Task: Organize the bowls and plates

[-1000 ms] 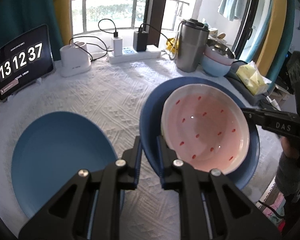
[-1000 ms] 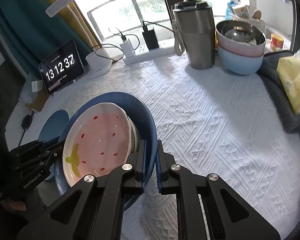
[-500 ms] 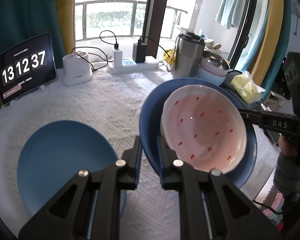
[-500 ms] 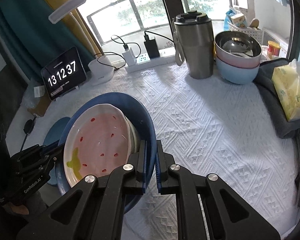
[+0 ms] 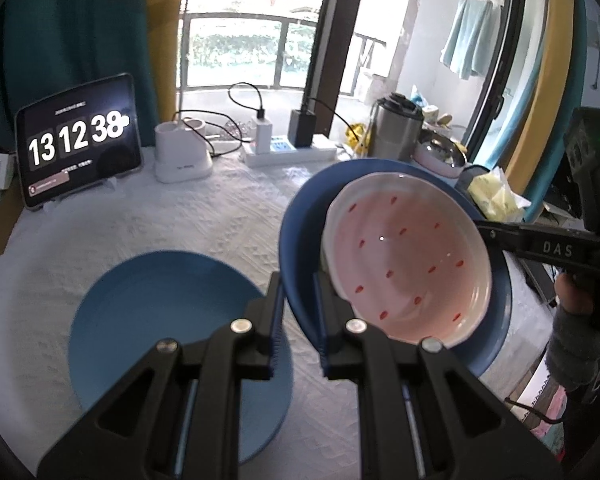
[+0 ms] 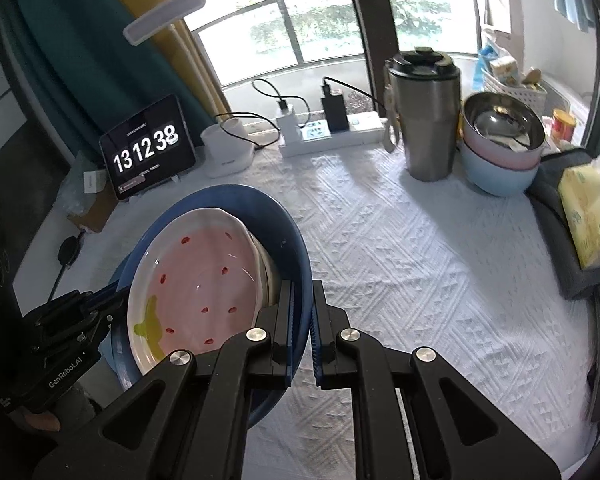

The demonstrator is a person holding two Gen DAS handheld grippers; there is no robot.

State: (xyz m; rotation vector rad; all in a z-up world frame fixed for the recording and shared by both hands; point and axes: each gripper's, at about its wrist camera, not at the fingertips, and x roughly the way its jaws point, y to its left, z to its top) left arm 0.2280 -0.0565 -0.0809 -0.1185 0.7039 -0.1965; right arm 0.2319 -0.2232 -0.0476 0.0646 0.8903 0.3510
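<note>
A large blue plate (image 5: 300, 232) with a pink strawberry-dotted bowl (image 5: 408, 264) in it is held in the air above the table. My left gripper (image 5: 298, 316) is shut on the plate's near left rim. My right gripper (image 6: 302, 316) is shut on the opposite rim of the same blue plate (image 6: 276, 220); the pink bowl (image 6: 204, 280) sits tilted inside it on another pale dish. A second blue plate (image 5: 172, 332) lies flat on the white tablecloth, below and left of the held one.
A steel jug (image 6: 424, 116) and stacked bowls (image 6: 500, 152) stand at the back right. A tablet clock (image 6: 148, 152), a white lamp base (image 6: 228, 152) and a power strip (image 6: 328, 132) line the back. A yellow tissue pack (image 6: 592, 216) lies on a dark cloth at right.
Both grippers have lifted the blue plate with the pink bowl higher above the table; the flat blue plate now looks farther below. The grip has not changed.
</note>
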